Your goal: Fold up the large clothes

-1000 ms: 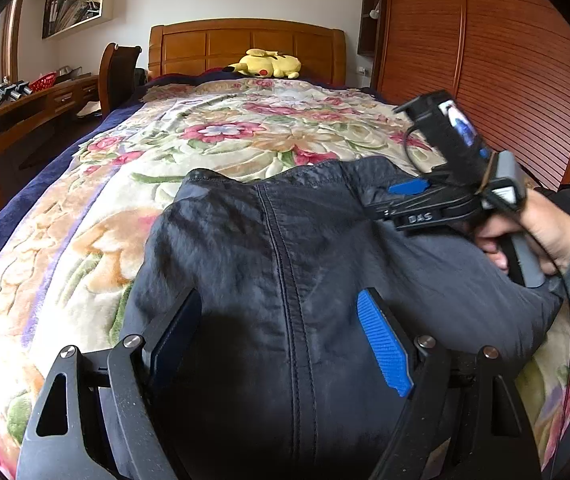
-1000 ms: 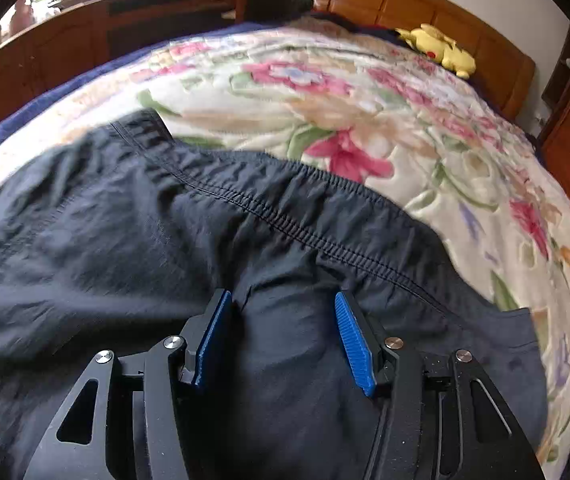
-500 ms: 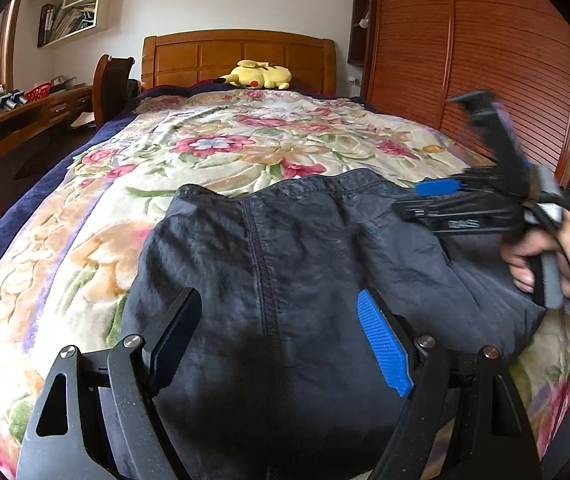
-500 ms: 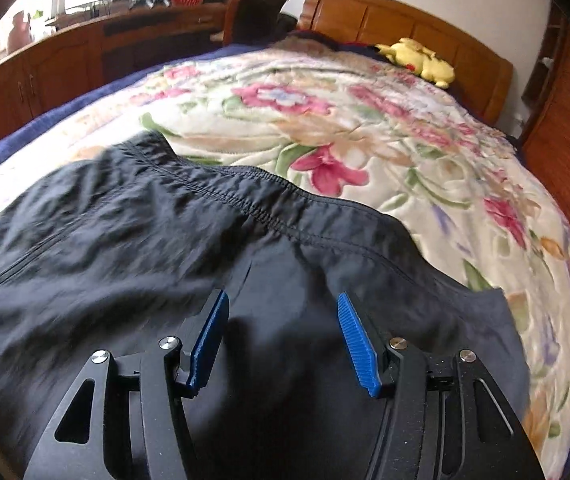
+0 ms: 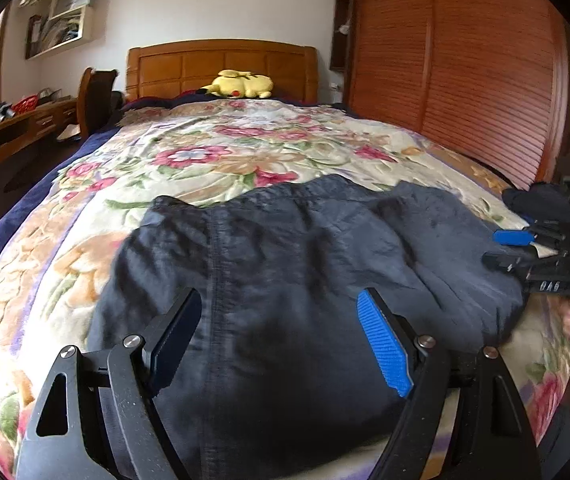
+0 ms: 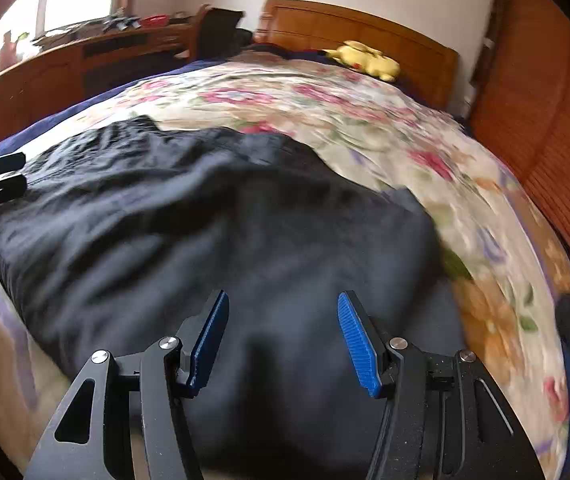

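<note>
Bed w/ wooden headboard carries a floral blanket. Dark garment lies flat on blanket, directly ahead of and under both finger pairs. Yellow plush toy rests at headboard, well beyond fingertips.

Dark navy garment, cream bedspread with pink-orange floral print, yellow plush, blue claw pads, reddish-brown wood headboard.

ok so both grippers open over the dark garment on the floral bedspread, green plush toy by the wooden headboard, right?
One error: the plush toy is yellow, as the left wrist view shows. Otherwise right: left gripper and right gripper open over the dark garment on the floral bedspread.
</note>
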Demonstrator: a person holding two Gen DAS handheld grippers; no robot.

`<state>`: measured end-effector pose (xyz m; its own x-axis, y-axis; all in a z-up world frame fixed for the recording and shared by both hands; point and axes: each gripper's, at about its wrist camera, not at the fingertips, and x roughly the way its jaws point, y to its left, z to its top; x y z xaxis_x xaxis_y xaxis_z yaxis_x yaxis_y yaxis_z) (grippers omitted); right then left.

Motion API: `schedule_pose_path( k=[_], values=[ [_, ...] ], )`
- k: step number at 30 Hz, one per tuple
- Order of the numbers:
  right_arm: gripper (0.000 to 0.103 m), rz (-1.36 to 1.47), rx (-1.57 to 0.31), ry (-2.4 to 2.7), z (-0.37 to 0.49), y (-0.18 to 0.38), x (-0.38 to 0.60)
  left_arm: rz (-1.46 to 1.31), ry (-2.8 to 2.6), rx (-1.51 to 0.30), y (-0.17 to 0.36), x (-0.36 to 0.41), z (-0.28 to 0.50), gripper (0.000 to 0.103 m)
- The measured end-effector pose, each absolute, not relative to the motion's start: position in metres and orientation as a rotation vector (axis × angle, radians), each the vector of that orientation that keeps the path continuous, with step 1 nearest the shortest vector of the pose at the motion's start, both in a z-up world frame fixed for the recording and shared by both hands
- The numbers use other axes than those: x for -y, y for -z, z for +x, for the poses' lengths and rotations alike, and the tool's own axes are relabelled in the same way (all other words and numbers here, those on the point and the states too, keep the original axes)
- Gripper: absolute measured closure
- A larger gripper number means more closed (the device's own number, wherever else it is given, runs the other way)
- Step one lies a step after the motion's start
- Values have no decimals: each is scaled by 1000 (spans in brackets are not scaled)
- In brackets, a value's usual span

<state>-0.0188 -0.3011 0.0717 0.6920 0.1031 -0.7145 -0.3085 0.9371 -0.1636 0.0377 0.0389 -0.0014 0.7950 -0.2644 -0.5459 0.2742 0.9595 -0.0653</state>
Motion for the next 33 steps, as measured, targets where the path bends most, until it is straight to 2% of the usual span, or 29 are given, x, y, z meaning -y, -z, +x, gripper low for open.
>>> schedule_pose_path(
  k=[9, 17, 19, 22, 24, 29, 33],
  values=[
    [44, -210, -782, -124, -55, -85, 355, 40, 338, -579, 0, -10, 25, 22],
    [44, -109, -811, -102, -51, -71, 364, 76, 375, -594, 10, 15, 13, 22],
    [41, -90, -809, -89, -51, -68, 367, 75, 383, -593, 9, 18, 9, 22],
    [24, -68, -800, -54, -48, -65, 370, 75, 394, -595, 10, 24, 6, 22],
    [21, -50, -799, -47, -42, -62, 372, 79, 398, -599, 12, 28, 5, 22],
    [20, 32, -792, -56, -31, -55, 371, 111, 390, -626, 21, 41, 8, 22],
    [20, -44, -789, -63, -39, -54, 365, 127, 388, -627, 23, 47, 6, 22]
  ],
)
